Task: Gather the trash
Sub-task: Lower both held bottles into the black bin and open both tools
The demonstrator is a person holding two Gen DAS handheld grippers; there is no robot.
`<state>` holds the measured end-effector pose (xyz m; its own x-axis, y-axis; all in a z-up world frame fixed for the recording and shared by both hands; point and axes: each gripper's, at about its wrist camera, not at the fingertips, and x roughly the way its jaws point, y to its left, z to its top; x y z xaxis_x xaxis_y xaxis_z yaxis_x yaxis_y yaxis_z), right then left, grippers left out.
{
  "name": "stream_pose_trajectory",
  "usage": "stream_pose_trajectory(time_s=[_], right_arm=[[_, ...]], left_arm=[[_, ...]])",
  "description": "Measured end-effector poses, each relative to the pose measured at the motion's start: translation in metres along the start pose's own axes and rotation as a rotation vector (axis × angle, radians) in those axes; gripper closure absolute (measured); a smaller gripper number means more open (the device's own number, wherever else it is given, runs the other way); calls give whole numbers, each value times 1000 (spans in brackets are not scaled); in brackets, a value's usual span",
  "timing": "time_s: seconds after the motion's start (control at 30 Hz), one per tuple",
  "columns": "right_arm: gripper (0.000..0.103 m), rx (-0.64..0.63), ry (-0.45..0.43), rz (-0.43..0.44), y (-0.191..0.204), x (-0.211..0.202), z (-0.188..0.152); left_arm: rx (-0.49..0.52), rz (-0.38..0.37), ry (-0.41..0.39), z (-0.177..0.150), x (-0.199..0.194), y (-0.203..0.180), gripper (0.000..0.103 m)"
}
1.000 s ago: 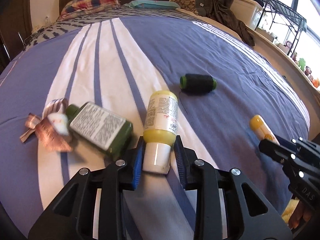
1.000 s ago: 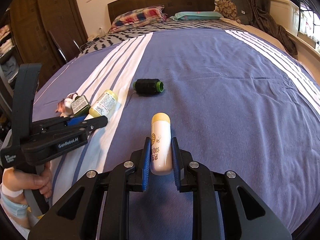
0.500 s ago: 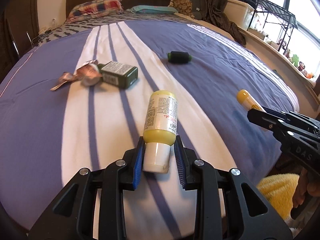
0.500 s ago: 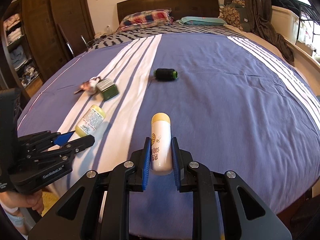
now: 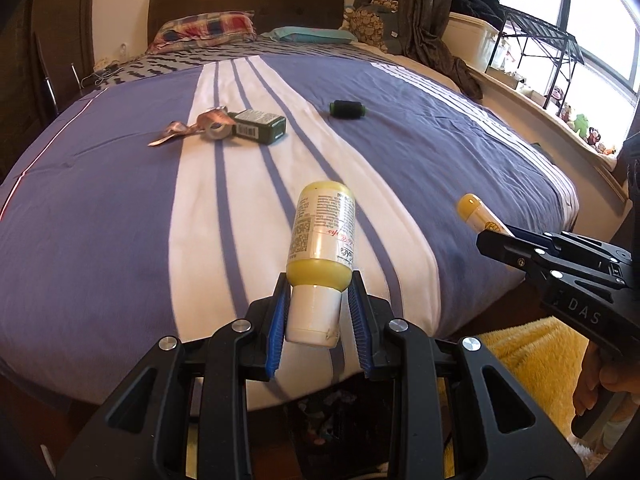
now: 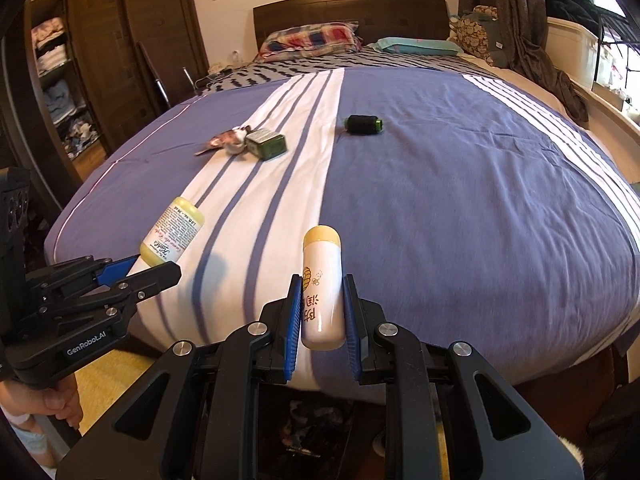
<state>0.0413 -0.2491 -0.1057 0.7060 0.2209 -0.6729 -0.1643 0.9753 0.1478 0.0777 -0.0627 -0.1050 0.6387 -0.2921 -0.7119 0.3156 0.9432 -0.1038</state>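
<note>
While the purple-and-white striped bedspread point(image 5: 100, 220) fills mid-frame below the dark headboard point(image 5: 244, 4), your left gripper point(image 5: 318, 314) clamps the yellow bottle point(image 5: 324, 236) by its white cap, and your right gripper point(image 6: 320, 314) clamps the white tube point(image 6: 322, 280). The dark clutter point(image 6: 304, 420) under the bed's edge is unreadable.

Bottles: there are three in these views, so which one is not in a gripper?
The dark green bottle, lying on the bed's white stripe beside a crumpled wrapper. The yellow bottle is clamped in the left gripper, the white tube in the right gripper.
</note>
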Motion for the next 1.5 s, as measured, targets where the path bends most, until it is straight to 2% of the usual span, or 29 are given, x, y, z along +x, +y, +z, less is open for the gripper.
stream_pose_trajectory(time_s=[0.3, 0.53, 1.07, 1.5], right_arm=[[82, -16, 28, 23, 12, -12, -33], [82, -17, 89, 26, 15, -6, -62], [82, 1, 282, 41, 15, 44, -125], [82, 34, 456, 37, 13, 98, -157]], left_arm=[[-21, 1, 18, -40, -15, 3, 75], [-40, -4, 64, -74, -9, 3, 75], [-74, -20, 246, -141, 39, 7, 75], [-98, -71, 401, -164, 92, 13, 75]])
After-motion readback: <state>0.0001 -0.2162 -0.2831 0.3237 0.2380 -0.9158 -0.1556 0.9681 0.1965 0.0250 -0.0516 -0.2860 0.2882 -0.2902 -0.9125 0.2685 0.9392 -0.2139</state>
